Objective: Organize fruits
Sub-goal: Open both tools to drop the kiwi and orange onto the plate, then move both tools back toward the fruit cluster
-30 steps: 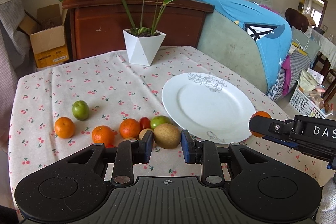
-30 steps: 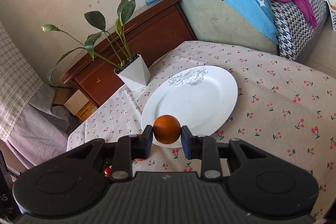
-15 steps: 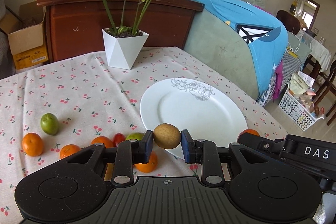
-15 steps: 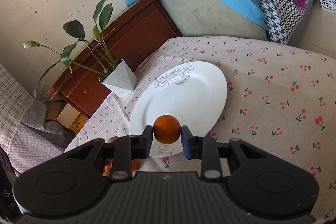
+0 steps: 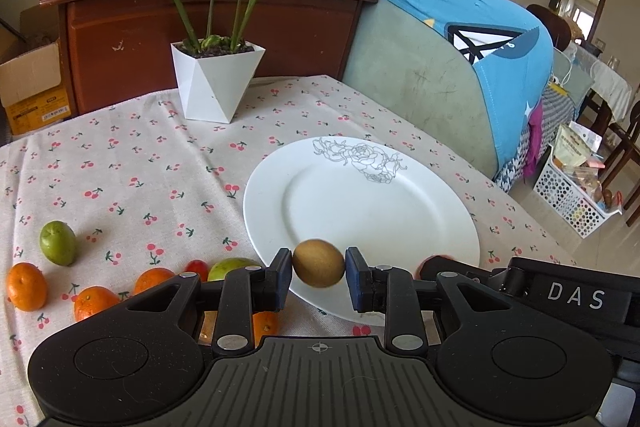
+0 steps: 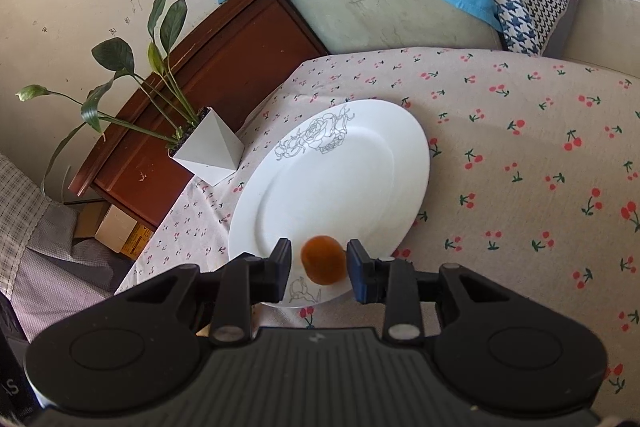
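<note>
I judge the white plate point(image 5: 432, 187) hard, slick and breakable; round fruit may roll on it. My left gripper point(image 5: 319, 273) pinches a firm brown kiwi-like fruit point(image 5: 319, 262) across its middle over the plate's near rim. My right gripper point(image 6: 319, 265) is opening; the mandarin point(image 6: 323, 259) sits loose between its pads, over the rim. Cherry-print tablecloth point(image 6: 520, 155), cluttered room beyond.

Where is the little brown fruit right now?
In the left wrist view, the brown fruit sits between the left gripper pads, above the white plate's near rim.
</note>
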Demonstrator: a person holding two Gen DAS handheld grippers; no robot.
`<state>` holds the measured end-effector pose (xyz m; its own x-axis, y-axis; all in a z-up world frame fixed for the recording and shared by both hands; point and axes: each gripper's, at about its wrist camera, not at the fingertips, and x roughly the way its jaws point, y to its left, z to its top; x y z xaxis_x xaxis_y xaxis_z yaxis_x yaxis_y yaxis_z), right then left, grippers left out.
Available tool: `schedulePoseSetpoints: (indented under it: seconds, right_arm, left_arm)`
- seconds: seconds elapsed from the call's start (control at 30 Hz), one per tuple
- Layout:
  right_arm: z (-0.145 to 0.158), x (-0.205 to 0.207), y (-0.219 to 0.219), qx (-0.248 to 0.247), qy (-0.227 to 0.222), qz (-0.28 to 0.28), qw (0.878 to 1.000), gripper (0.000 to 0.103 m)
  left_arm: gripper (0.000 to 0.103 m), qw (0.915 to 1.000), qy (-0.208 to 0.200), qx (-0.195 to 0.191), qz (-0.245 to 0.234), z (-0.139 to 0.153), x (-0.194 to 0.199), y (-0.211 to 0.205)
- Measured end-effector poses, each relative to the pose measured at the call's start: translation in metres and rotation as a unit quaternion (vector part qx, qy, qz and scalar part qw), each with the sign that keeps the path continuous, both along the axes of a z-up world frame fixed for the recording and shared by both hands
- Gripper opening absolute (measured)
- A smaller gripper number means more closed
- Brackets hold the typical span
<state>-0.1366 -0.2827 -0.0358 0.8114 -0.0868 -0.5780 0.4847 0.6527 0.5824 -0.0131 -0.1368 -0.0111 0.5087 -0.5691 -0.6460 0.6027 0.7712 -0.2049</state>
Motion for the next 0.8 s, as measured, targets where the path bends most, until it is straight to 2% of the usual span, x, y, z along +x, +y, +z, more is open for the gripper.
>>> schedulePoseSetpoints:
  seconds: [0.2, 0.27, 0.5, 0.67, 0.8]
  right_arm:
    - [0.001, -0.001, 0.000, 0.002, -0.001, -0.001, 1.000, 0.034]
    - [0.002, -0.001, 0.000, 0.003, 0.000, -0.002, 1.000, 0.036]
    - [0.006, 0.001, 0.010, -0.008, 0.003, 0.019, 1.000, 0.041]
    - [0.012, 0.001, 0.022, -0.041, 0.007, 0.042, 0.998, 0.044]
    - [0.014, 0.000, 0.032, -0.067, 0.019, 0.052, 0.996, 0.050]
  left_arm:
    - [0.039, 0.9999, -0.007, -0.005, 0.008, 0.006, -0.002, 0.004]
    - [0.050, 0.9997, -0.017, 0.004, 0.016, 0.009, -0.004, 0.005]
    - [0.052, 0.9990, -0.016, 0.026, 0.034, 0.015, -0.005, 0.014]
    - [0.052, 0.9985, -0.012, 0.031, 0.043, 0.019, -0.010, 0.027]
    - [0.056, 0.9975, -0.013, 0.033, 0.061, 0.024, -0.013, 0.041]
